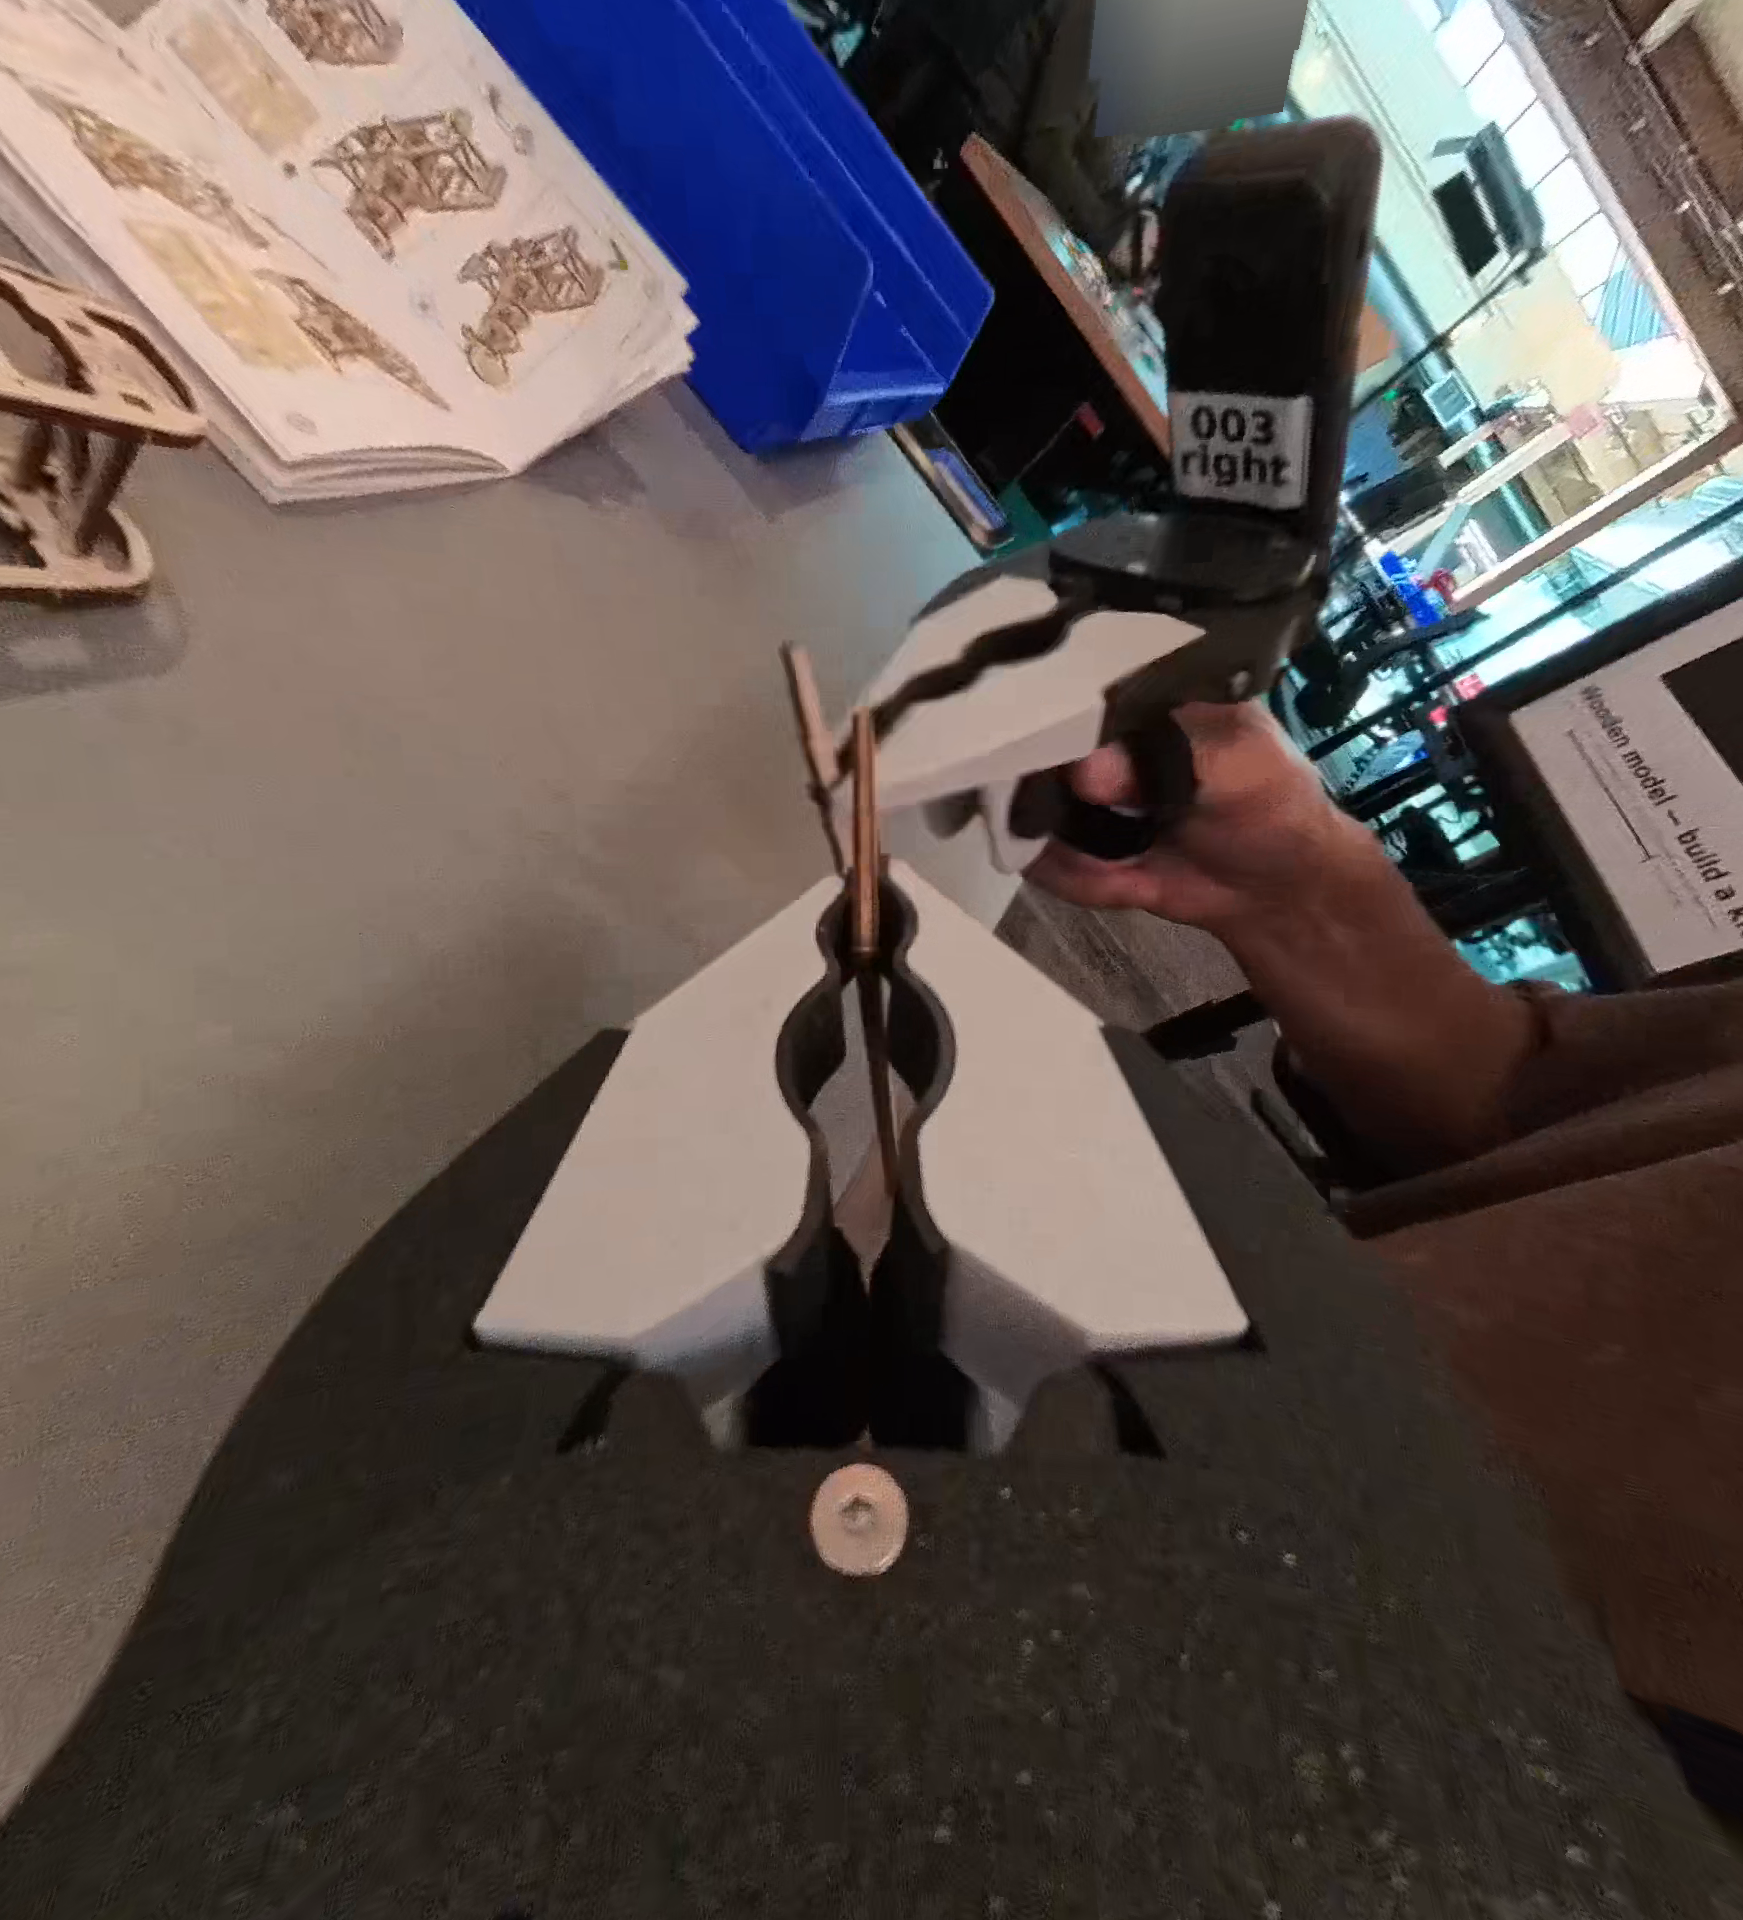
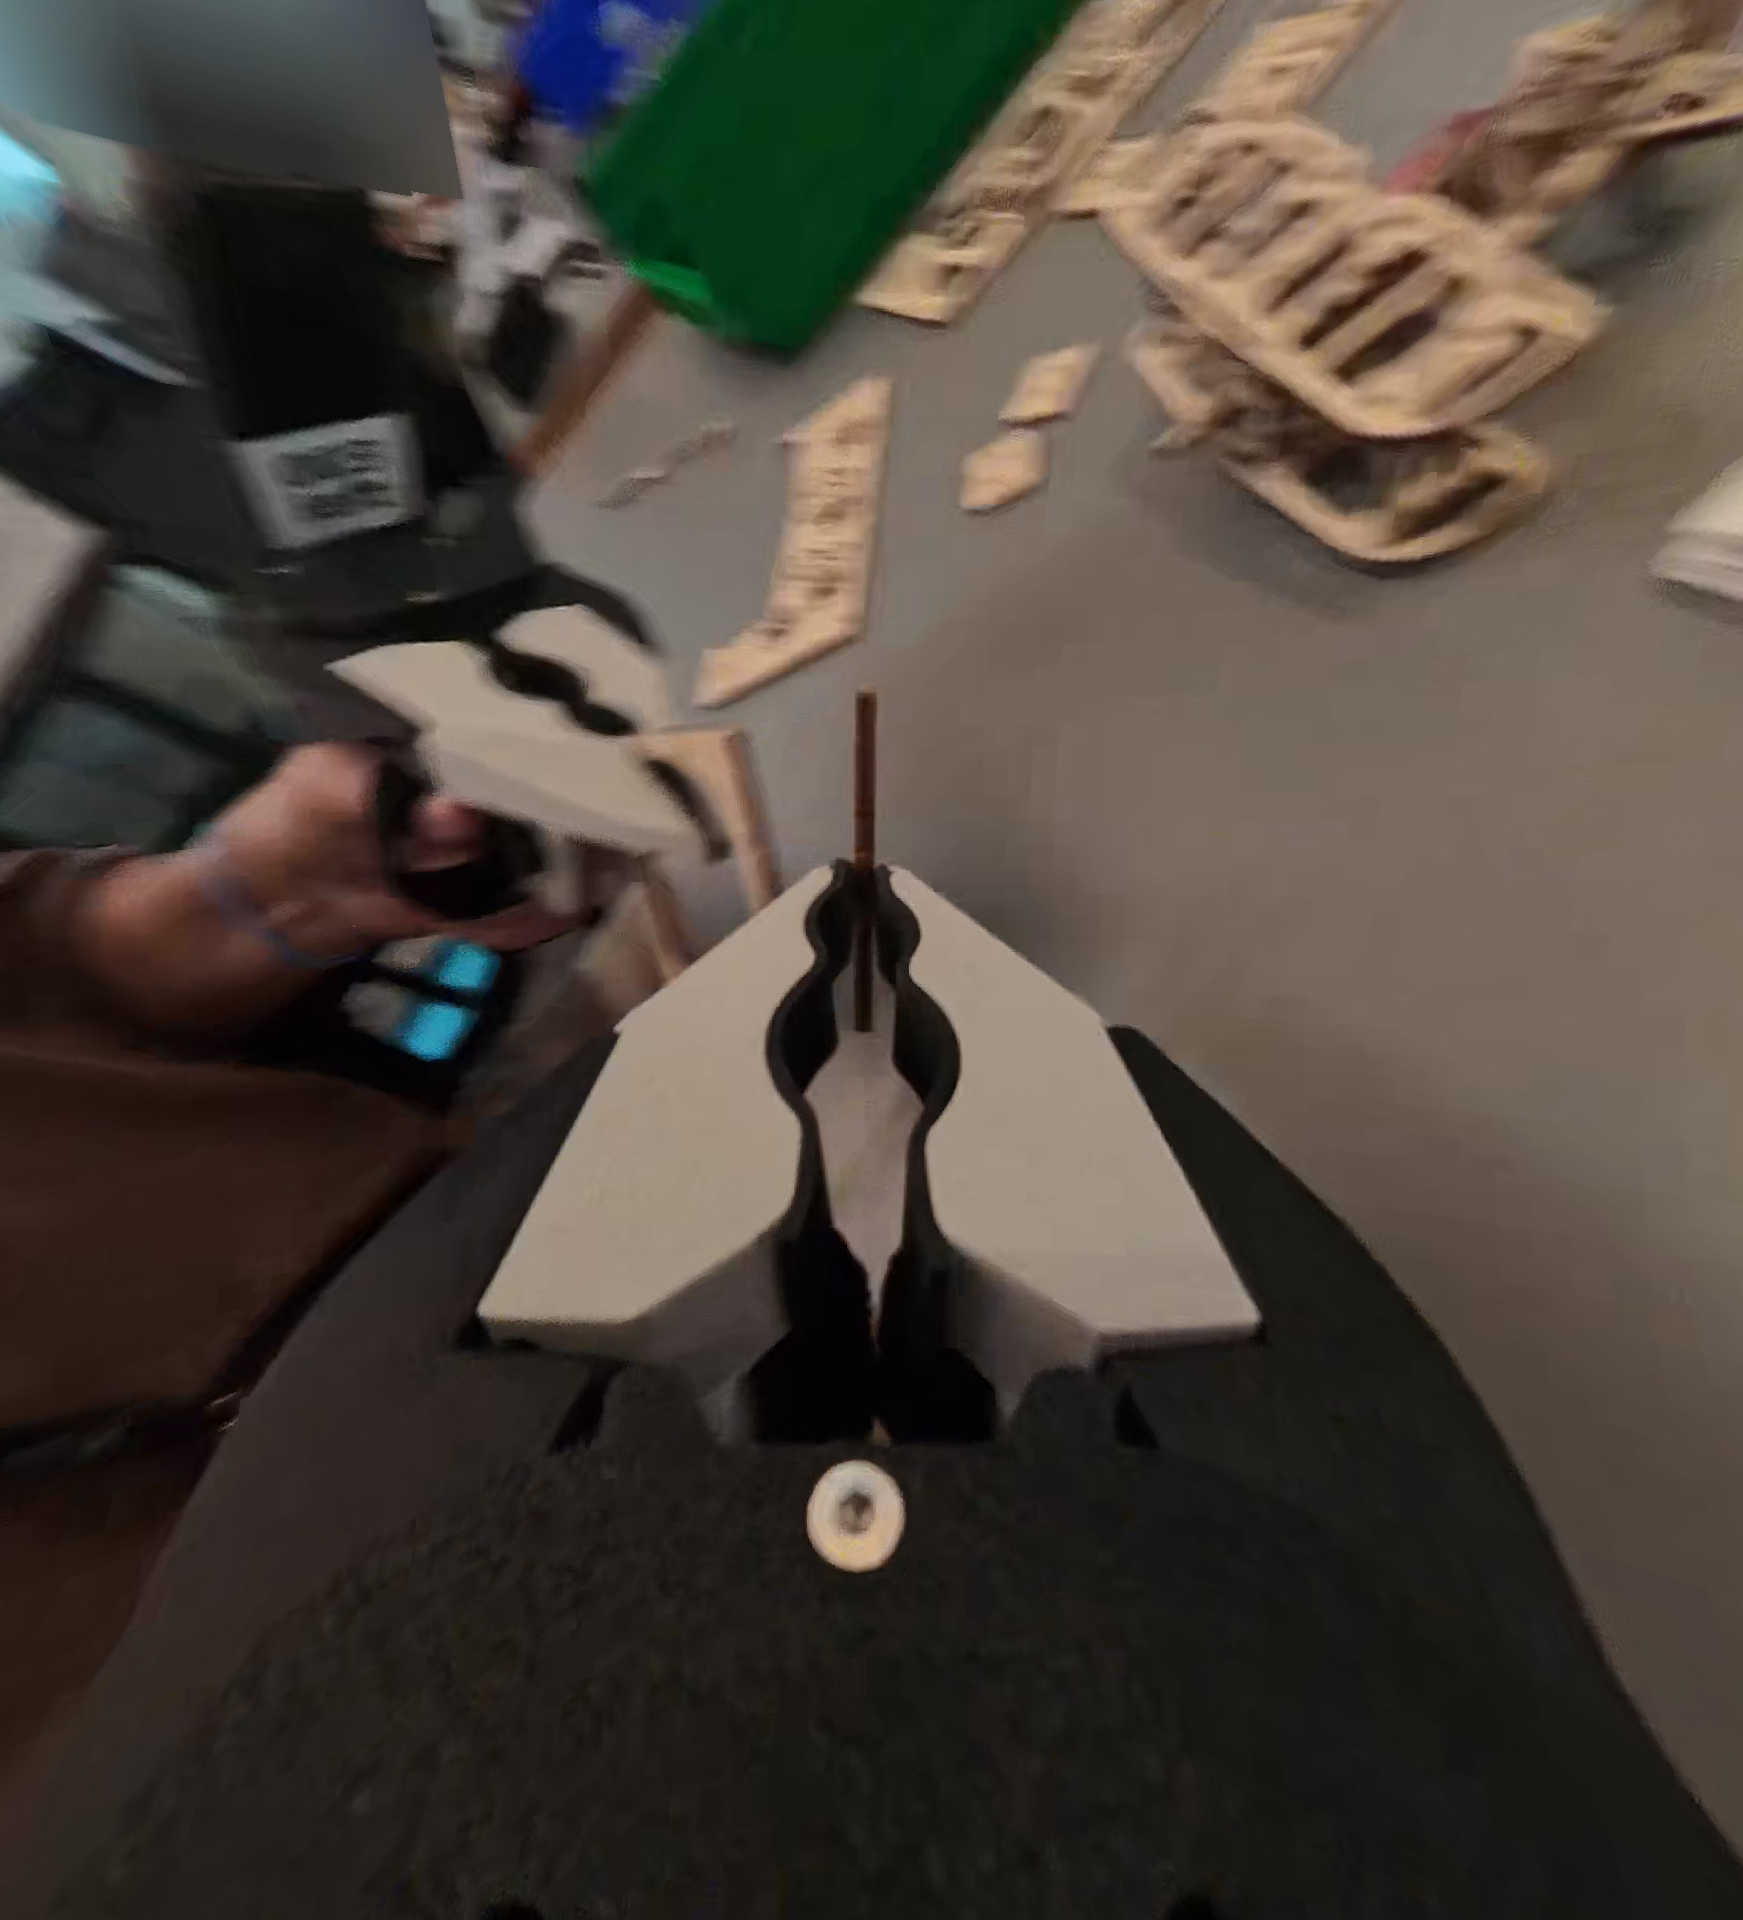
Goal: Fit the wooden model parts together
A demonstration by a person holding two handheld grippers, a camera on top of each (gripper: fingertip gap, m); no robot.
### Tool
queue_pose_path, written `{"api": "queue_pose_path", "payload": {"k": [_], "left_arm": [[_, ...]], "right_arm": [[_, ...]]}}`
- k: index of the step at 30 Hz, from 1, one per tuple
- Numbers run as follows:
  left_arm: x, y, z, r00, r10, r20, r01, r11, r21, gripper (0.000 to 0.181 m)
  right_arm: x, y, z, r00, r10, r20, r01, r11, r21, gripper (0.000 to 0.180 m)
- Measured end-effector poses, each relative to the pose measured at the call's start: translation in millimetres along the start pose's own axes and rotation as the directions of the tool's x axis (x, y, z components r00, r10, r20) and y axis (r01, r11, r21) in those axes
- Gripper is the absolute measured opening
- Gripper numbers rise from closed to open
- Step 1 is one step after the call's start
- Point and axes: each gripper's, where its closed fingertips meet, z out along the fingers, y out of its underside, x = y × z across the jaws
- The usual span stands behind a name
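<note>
In the left wrist view my left gripper (image 1: pixel 862 896) is shut on a thin flat wooden part (image 1: pixel 862 810), seen edge-on and sticking out past the fingertips. My right gripper (image 1: pixel 872 719) comes in from the upper right, shut on a small thin wooden part (image 1: pixel 805 707) that sits right beside the left one. In the right wrist view my right gripper (image 2: pixel 864 878) is shut on that thin part (image 2: pixel 865 769), seen edge-on. The left gripper (image 2: pixel 701 821) is at the left, blurred, with its pale wooden part (image 2: pixel 742 790) in its fingers. Both are above the grey table (image 1: pixel 431 831).
An open instruction booklet (image 1: pixel 327 239), a blue bin (image 1: pixel 773 229) and a partly built wooden model (image 1: pixel 25 416) lie at the back left. A green bin (image 2: pixel 794 156), loose wooden pieces (image 2: pixel 825 540) and wooden frames (image 2: pixel 1345 343) lie ahead. A sign board (image 1: pixel 1677 790) stands at the right.
</note>
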Motion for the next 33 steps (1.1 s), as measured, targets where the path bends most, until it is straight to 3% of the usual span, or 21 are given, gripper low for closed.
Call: {"api": "queue_pose_path", "payload": {"k": [8, 12, 16, 21, 25, 28, 31, 33], "left_arm": [[-21.8, 4.3, -1.4, 0.998, 0.006, 0.066, -0.004, 1.0, -0.025, 0.0], [-51.0, 0.9, -23.7, 0.989, 0.008, 0.15, -0.002, 0.999, -0.04, 0.0], [-64.9, -0.4, -51.6, 0.986, -0.01, 0.164, 0.017, 0.999, -0.042, 0.0], [-75.7, -9.4, -88.4, 0.991, -0.011, 0.132, 0.016, 0.999, -0.034, 0.0], [-106.1, -14.4, -146.4, 0.971, -0.008, 0.24, 0.013, 1.0, -0.02, 0.0], [-132.9, -17.5, -195.5, 0.942, -0.065, 0.328, 0.061, 0.998, 0.025, 0.0], [-165.5, -12.3, -232.6, 0.909, -0.163, 0.384, 0.144, 0.986, 0.079, 0.0], [-187.2, -4.0, -247.1, 0.883, -0.209, 0.421, 0.194, 0.978, 0.079, 0.0]], "right_arm": [[7.5, 3.9, -7.7, 0.999, 0.011, 0.039, -0.011, 1.0, 0.012, 0.001], [27.2, 14.1, -8.1, 0.996, 0.086, 0.013, -0.086, 0.995, -0.044, 0.002], [73.6, 30.8, -1.4, 0.976, 0.122, -0.181, -0.153, 0.974, -0.167, 0.002], [84.2, 30.2, 8.6, 0.974, 0.138, -0.179, -0.169, 0.971, -0.169, 0.017], [89.3, 26.3, -9.4, 0.976, 0.061, -0.211, -0.091, 0.987, -0.136, 0.02], [82.0, 21.8, -26.5, 0.959, -0.139, -0.246, 0.107, 0.985, -0.137, 0.022], [82.4, 33.6, -29.3, 0.879, -0.371, -0.301, 0.307, 0.921, -0.238, 0.02], [87.4, 38.8, -22.6, 0.843, -0.434, -0.318, 0.355, 0.893, -0.276, 0.016]]}}
